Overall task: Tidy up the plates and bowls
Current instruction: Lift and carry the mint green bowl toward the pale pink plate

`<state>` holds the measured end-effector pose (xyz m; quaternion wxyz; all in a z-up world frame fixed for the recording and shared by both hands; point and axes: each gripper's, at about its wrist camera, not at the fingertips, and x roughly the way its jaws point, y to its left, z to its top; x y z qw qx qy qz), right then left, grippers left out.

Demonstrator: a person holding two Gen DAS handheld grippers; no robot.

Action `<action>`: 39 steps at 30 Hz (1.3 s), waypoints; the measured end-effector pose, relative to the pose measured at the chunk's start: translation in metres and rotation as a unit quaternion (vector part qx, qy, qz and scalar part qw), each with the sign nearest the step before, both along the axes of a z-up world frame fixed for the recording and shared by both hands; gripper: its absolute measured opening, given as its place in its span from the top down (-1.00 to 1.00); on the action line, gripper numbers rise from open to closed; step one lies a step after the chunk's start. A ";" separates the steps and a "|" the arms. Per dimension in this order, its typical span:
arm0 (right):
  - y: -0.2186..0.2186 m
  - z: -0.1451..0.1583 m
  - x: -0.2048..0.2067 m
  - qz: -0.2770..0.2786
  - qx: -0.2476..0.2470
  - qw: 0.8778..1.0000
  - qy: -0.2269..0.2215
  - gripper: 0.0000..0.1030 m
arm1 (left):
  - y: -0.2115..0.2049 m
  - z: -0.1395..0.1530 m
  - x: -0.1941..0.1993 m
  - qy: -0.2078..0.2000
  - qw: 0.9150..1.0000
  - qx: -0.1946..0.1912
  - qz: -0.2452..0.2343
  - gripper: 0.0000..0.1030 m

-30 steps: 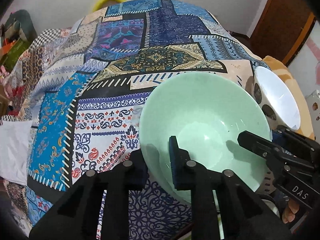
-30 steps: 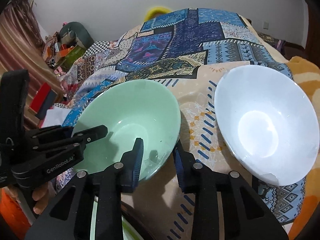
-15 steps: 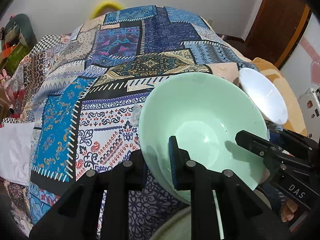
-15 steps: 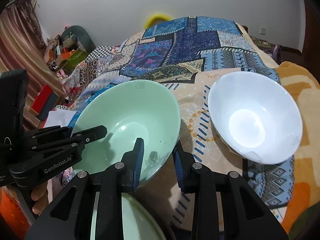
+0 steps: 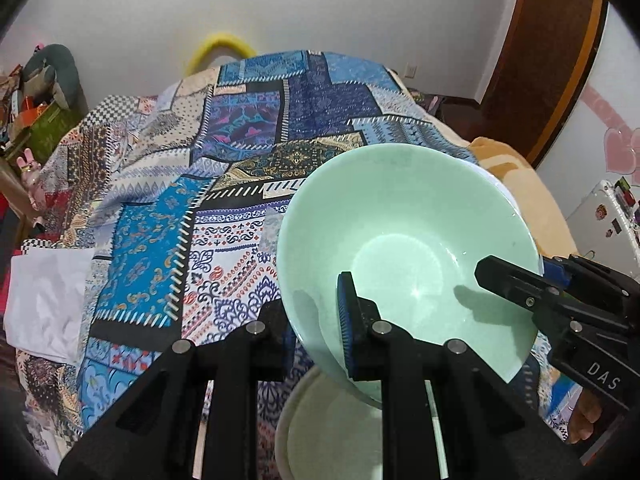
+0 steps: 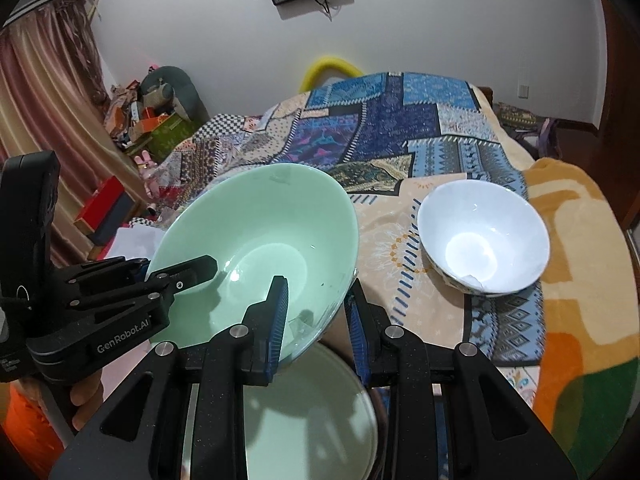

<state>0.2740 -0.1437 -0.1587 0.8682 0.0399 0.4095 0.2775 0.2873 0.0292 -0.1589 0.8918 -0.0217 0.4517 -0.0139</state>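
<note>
Both claws are pinching the green bowl [image 5: 404, 248] by its rim: my left claw [image 5: 316, 320] is gripping the rim at about 7 o'clock in its own view, one finger inside the bowl and one outside, and my right claw [image 6: 316, 312] is doing the same on the opposite side, at about 4 o'clock of the bowl in its view. Compared with a second ago, the bowl is riding higher above the patchwork bedspread [image 5: 168, 216], and a pale plate [image 6: 312, 420] is now showing directly beneath it, so I judge the bowl is being lifted clear for restacking. Its mouth is facing up, tilted slightly; being round, it has no long axis. At 2 o'clock in the right view, the white bowl [image 6: 484, 240] is sitting well apart on the bed, looking smaller than before.
</note>
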 end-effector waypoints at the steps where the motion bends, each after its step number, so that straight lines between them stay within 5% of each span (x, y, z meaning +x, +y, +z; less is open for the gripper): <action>1: 0.001 0.002 -0.003 0.000 0.000 1.000 -0.002 0.49 | 0.000 0.004 -0.005 -0.003 1.000 0.000 0.000 0.65; 24: 0.036 0.030 -0.092 0.052 0.010 0.998 -0.039 0.49 | 0.038 0.053 -0.132 -0.045 0.997 -0.018 0.053 0.65; 39: 0.087 0.005 -0.115 0.102 0.004 0.995 -0.012 0.49 | 0.093 0.030 -0.178 -0.026 0.994 -0.030 0.105 0.65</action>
